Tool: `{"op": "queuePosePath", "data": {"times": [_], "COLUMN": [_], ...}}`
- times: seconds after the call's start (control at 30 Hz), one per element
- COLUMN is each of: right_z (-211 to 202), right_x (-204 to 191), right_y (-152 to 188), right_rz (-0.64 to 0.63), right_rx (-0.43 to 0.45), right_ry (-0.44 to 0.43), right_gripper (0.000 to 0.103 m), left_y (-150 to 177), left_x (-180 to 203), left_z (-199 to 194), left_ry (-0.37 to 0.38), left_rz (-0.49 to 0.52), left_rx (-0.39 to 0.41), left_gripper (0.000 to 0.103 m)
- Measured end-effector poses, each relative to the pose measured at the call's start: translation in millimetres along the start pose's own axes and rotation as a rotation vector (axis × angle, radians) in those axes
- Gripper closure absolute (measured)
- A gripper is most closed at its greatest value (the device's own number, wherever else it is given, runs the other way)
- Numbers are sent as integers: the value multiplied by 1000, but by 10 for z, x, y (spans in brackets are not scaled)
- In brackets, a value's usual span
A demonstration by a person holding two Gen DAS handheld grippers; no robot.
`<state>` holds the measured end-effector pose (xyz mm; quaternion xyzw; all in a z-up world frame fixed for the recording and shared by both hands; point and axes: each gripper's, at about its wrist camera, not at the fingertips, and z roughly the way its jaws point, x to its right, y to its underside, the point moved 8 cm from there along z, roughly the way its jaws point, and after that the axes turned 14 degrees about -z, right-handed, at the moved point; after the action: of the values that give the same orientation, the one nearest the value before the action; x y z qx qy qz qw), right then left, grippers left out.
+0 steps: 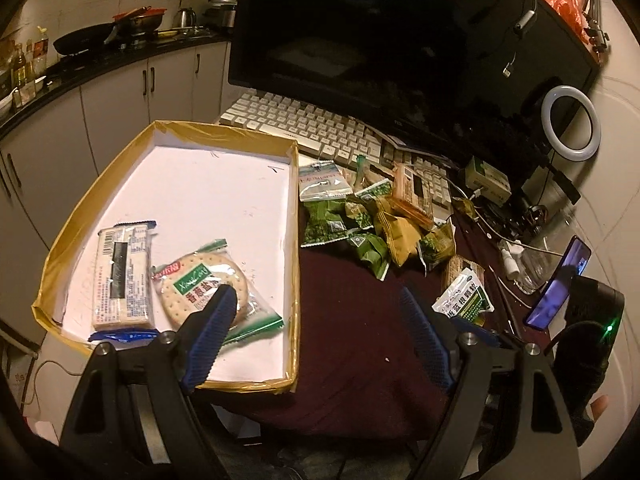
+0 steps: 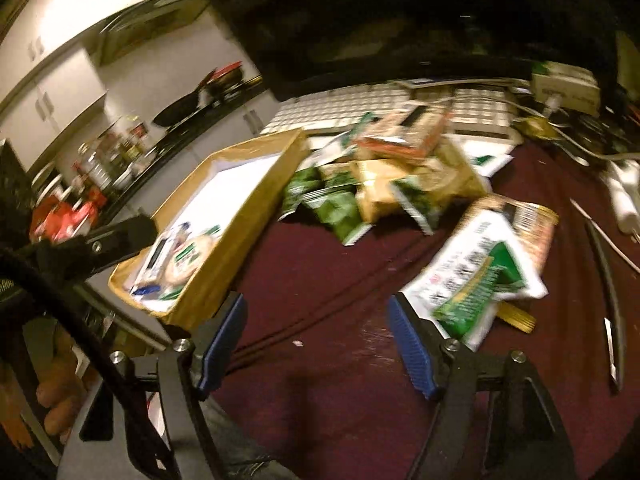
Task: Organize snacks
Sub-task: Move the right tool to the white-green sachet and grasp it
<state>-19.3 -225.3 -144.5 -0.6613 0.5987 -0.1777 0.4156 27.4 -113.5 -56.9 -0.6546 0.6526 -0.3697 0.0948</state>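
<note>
Maroon cloth (image 1: 352,320) under all. "XiangCong" legible on round cracker pack (image 1: 208,284), beside barcoded cracker brick (image 1: 122,276), both inside tape-edged cardboard tray (image 1: 294,240) at left. Green and yellow snack packets (image 1: 372,220) heaped right of tray, near keyboard (image 1: 304,128), monitor (image 1: 400,40). Left gripper (image 1: 316,300) and right gripper (image 2: 316,308) both released, nothing between blue pads.

Dark monitor (image 1: 400,40) stands behind white keyboard (image 1: 312,128); ring light (image 1: 571,128), phone (image 1: 560,280) right; frying pan (image 1: 80,42) on counter.
</note>
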Motion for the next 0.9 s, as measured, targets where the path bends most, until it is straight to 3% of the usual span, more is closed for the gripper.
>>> {"op": "queuePosePath", "data": {"times": [0.33, 0.5, 0.73, 0.9], "right_z": [-315, -273, -371, -270], "right_x": [377, 487, 533, 585], "right_y": [44, 107, 102, 147], "right_rz": [105, 146, 170, 198], "right_rx": [50, 22, 38, 2], "right_ry": [158, 178, 215, 229], "right_gripper": [41, 48, 48, 51], "left_y": [74, 102, 115, 106], "left_x": [113, 166, 186, 192], "left_z": [75, 81, 93, 65], "left_ry": [2, -3, -1, 7], "left_rz": [26, 44, 49, 48], "left_rx": [-22, -22, -31, -26], "left_gripper": [20, 20, 19, 19]}}
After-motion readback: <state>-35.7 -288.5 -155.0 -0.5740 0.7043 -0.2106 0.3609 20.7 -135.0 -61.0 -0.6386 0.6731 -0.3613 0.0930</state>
